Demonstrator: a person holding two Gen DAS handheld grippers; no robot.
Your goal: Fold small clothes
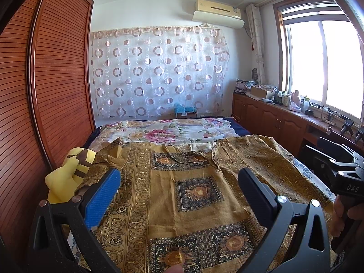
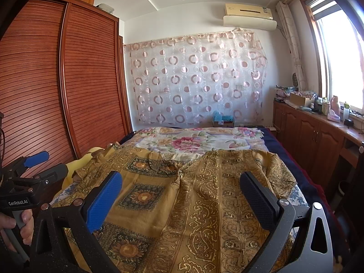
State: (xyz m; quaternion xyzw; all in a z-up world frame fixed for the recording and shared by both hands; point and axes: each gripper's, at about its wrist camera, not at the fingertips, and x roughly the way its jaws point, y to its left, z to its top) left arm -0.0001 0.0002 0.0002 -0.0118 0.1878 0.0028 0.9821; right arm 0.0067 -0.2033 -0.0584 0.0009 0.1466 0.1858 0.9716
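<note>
Garment (image 1: pixel 195 195) spread flat on bed (image 1: pixel 173 129), below and ahead of both tools. Left tool (image 1: pixel 179 182) jaws wide, empty. Right tool (image 2: pixel 180 186) same. Judgement: lower to near hem corners, pinch one layer only, lift evenly, fold away; avoid plush (image 1: pixel 68 173) left of left tool.

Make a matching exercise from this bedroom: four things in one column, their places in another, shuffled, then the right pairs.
Things:
1. shirt
2. yellow toy
3. air conditioner
4. wardrobe

Places:
A. high on the far wall
B. spread on the bed under both grippers
C. along the left side of the bed
D. at the shirt's left edge, partly covered

Pairs: 1-B, 2-D, 3-A, 4-C
</note>
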